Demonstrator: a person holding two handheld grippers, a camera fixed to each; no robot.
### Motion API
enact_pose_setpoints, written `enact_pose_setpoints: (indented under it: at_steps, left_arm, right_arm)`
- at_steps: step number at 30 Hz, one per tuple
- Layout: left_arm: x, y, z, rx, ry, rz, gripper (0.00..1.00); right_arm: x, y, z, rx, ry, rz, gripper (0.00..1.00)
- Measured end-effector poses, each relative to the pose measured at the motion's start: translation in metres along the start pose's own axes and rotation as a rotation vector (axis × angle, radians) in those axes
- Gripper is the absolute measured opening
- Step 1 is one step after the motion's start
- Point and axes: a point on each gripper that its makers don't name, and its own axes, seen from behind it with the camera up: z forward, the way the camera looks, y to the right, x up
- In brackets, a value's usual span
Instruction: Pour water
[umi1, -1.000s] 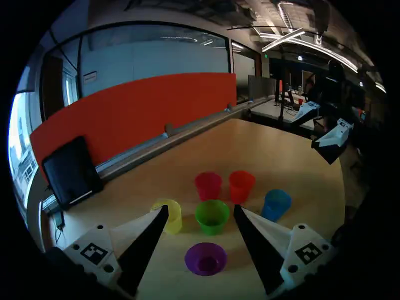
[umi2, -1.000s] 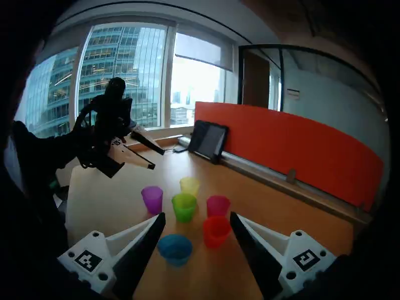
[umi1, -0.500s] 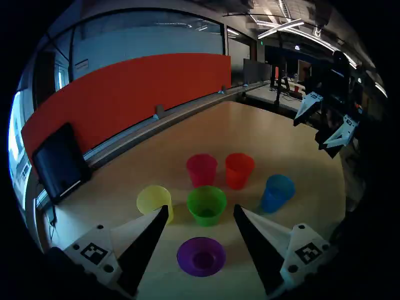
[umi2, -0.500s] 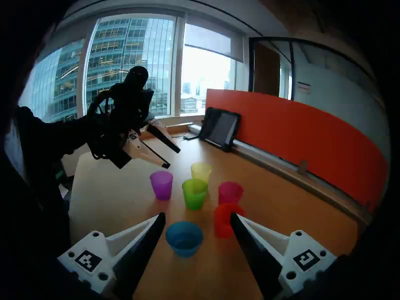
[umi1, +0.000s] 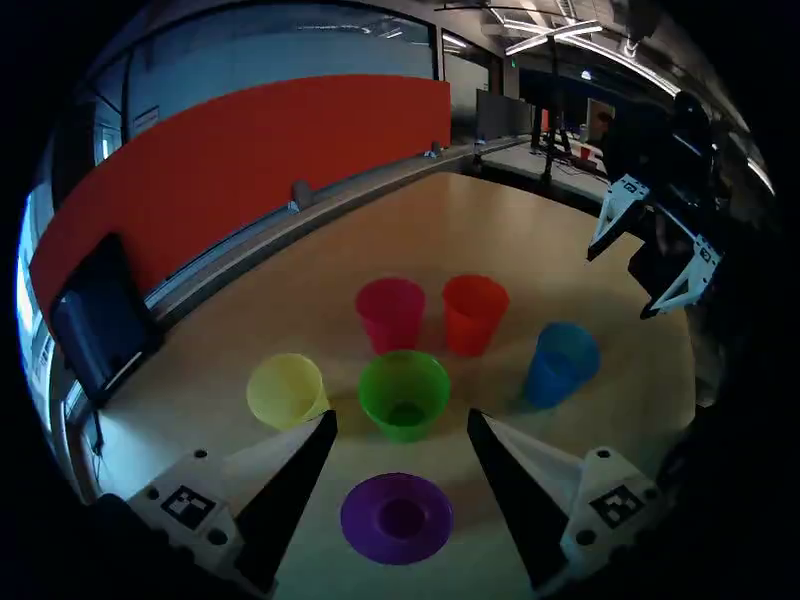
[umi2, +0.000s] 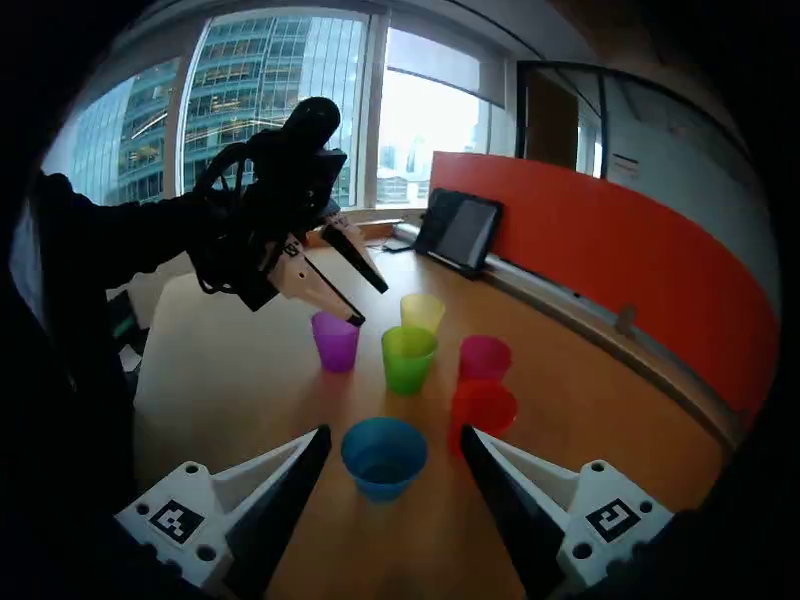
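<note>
Hovering with both claws spread and empty, I see the purple cup framed by my left gripper and the blue cup by my right gripper, both upright on the table. They look like thin, light plastic, likely to flex or slip. I'd pinch a wall gently at mid-height.

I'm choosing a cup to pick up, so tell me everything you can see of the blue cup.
The blue cup is a small tapered tumbler, seemingly translucent plastic, wider at the rim. It stands upright on the wooden table at the cluster's edge, near the orange cup but apart from it, ahead of the open right hand-held gripper, which does not touch it. Whether it holds water cannot be told.
</note>
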Motion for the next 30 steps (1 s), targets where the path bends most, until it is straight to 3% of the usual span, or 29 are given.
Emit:
enact_pose_setpoints:
  at_steps: [30]
  left_arm:
    - [-0.020,0.004,0.051,-0.029,-0.078,-0.020,0.97]
  right_arm:
    - [-0.039,-0.004,0.021,0.030,-0.081,-0.018,1.00]
